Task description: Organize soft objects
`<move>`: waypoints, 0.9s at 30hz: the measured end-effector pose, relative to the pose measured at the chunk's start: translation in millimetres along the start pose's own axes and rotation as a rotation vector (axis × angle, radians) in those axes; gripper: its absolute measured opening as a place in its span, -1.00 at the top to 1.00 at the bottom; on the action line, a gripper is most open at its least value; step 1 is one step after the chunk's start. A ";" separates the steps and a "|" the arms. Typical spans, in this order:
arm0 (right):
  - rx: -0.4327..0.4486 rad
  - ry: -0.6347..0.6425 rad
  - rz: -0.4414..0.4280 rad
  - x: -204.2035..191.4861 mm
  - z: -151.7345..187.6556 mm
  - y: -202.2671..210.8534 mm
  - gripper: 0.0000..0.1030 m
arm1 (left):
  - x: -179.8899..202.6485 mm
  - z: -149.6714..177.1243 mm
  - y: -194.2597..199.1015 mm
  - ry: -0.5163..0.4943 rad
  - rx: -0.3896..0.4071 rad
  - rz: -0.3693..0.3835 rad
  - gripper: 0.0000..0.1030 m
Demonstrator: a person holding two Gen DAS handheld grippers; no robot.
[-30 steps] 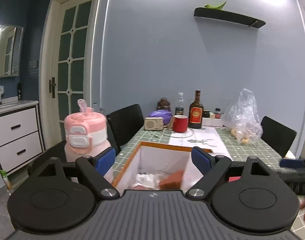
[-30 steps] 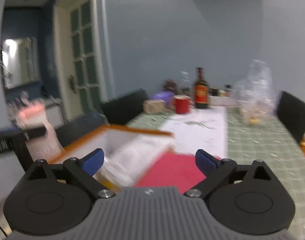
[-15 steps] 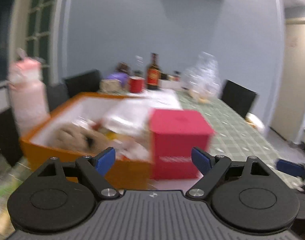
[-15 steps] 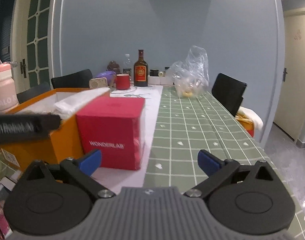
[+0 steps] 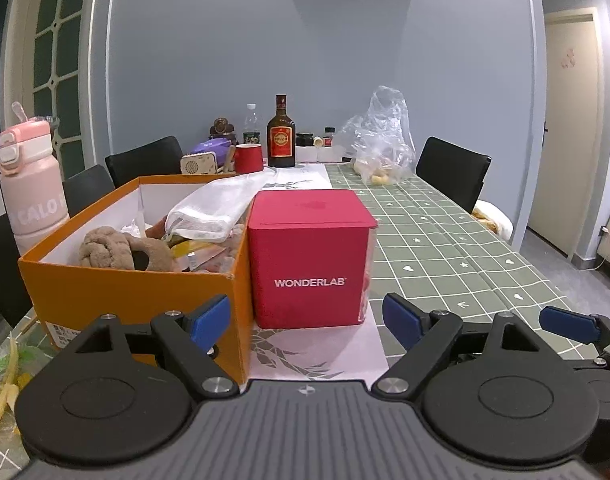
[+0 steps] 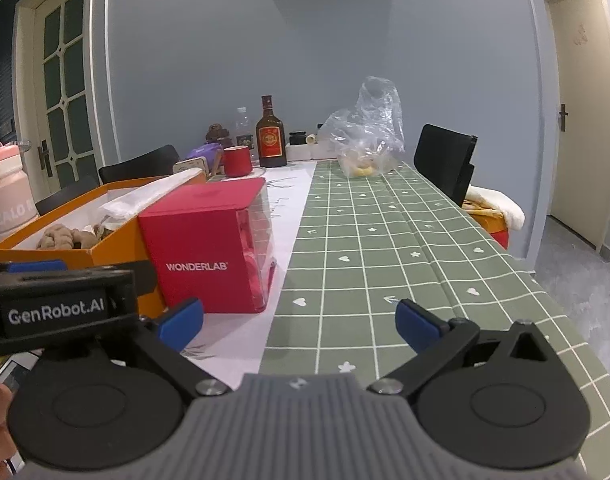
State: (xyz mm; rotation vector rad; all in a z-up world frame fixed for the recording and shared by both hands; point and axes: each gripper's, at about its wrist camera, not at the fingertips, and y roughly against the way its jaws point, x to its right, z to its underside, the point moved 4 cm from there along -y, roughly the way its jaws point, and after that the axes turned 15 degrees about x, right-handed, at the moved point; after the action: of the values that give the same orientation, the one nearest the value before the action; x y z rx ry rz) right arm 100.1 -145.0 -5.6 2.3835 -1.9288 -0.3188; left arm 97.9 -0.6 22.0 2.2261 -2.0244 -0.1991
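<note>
An orange box (image 5: pixel 125 284) stands on the table, also in the right wrist view (image 6: pixel 65 254). In it lie a brown knotted plush piece (image 5: pixel 117 246), a white mesh cloth (image 5: pixel 217 204) draped over its far rim, and other soft items. A red WONDERLAB box (image 5: pixel 309 256) stands against its right side, also in the right wrist view (image 6: pixel 209 248). My left gripper (image 5: pixel 307 320) is open and empty just in front of the red box. My right gripper (image 6: pixel 299 320) is open and empty, to the right of the left one, over the table's near end.
A pink bottle (image 5: pixel 29 188) stands left of the orange box. At the table's far end are a red mug (image 5: pixel 249 159), a brown bottle (image 5: pixel 281 136), a small radio (image 5: pixel 199 164) and a clear plastic bag (image 5: pixel 379 140). Black chairs (image 5: pixel 453 172) line both sides. The green checked tablecloth (image 6: pixel 385 240) lies to the right.
Both grippers have swung from a tilted, blurred view near the orange box to a low, level position at the table's near end. Both stay open and empty.
</note>
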 end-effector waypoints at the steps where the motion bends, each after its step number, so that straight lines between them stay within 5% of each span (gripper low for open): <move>1: 0.000 -0.004 0.001 1.3 0.5 1.1 -0.94 | 2.2 0.2 1.4 -0.006 0.003 0.000 -0.95; 27: 0.003 0.001 0.008 10.1 3.3 12.0 -0.94 | 20.3 2.3 14.8 -0.025 0.014 0.011 -0.95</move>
State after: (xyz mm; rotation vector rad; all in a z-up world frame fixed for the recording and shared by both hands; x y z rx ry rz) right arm 89.9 -157.1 -8.0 2.3771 -1.9396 -0.3147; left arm 84.8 -22.2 22.1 2.2317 -2.0562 -0.2141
